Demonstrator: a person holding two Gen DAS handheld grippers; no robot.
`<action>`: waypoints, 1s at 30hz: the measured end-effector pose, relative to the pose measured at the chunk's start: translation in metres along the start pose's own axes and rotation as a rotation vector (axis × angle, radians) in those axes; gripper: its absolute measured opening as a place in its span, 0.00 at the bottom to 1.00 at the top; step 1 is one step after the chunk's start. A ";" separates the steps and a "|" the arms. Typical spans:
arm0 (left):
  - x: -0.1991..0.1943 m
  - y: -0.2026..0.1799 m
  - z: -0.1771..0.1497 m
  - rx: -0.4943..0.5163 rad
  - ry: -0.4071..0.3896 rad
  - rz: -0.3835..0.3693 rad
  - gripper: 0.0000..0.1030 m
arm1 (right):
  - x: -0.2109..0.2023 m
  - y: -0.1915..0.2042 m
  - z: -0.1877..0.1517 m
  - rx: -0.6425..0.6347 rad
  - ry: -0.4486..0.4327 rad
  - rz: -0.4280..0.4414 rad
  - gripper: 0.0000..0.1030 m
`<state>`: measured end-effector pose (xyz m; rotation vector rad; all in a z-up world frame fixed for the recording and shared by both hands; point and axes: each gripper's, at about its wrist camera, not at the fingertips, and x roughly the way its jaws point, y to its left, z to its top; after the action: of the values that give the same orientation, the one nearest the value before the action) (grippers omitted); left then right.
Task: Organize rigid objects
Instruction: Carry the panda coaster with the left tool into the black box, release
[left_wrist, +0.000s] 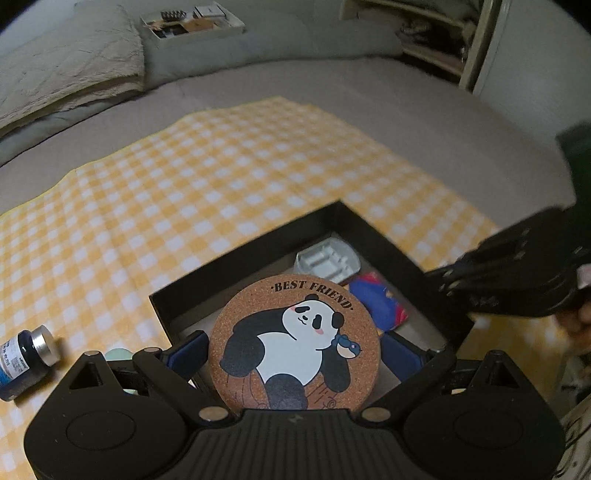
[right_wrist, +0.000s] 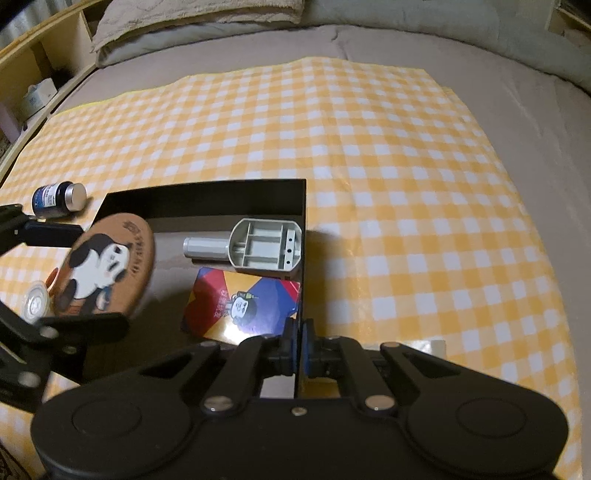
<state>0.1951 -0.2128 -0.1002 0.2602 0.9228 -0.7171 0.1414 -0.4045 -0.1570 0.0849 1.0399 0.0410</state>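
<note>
My left gripper (left_wrist: 293, 350) is shut on a round cork panda coaster (left_wrist: 295, 341) and holds it over the near edge of a shallow black box (left_wrist: 343, 212). The coaster (right_wrist: 107, 269) also shows at the left of the right wrist view. Inside the box lie a grey plastic part (right_wrist: 255, 249) and a colourful card (right_wrist: 247, 304). My right gripper (right_wrist: 299, 350) is shut on the box's right wall (right_wrist: 303, 236) near its front corner. A dark blue bottle with a silver cap (right_wrist: 59, 197) lies on the checked cloth left of the box.
The yellow checked cloth (right_wrist: 369, 147) covers a bed. A small clear lidded cup (right_wrist: 35, 304) sits by the box's left side. A folded blanket (left_wrist: 62, 70) and a white tray of small items (left_wrist: 192, 22) lie at the far end. Shelves (right_wrist: 40, 70) stand at the left.
</note>
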 end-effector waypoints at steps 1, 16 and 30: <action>0.003 -0.001 -0.001 0.010 0.011 0.007 0.95 | 0.000 0.001 0.001 -0.013 0.005 -0.004 0.03; 0.035 -0.002 -0.003 0.143 0.093 0.085 0.99 | 0.003 0.000 0.002 -0.030 0.020 0.005 0.04; 0.028 -0.008 -0.009 0.183 0.101 0.045 0.93 | 0.003 0.000 0.001 -0.030 0.015 -0.002 0.04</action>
<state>0.1952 -0.2269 -0.1278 0.4815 0.9453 -0.7529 0.1435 -0.4039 -0.1587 0.0560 1.0539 0.0555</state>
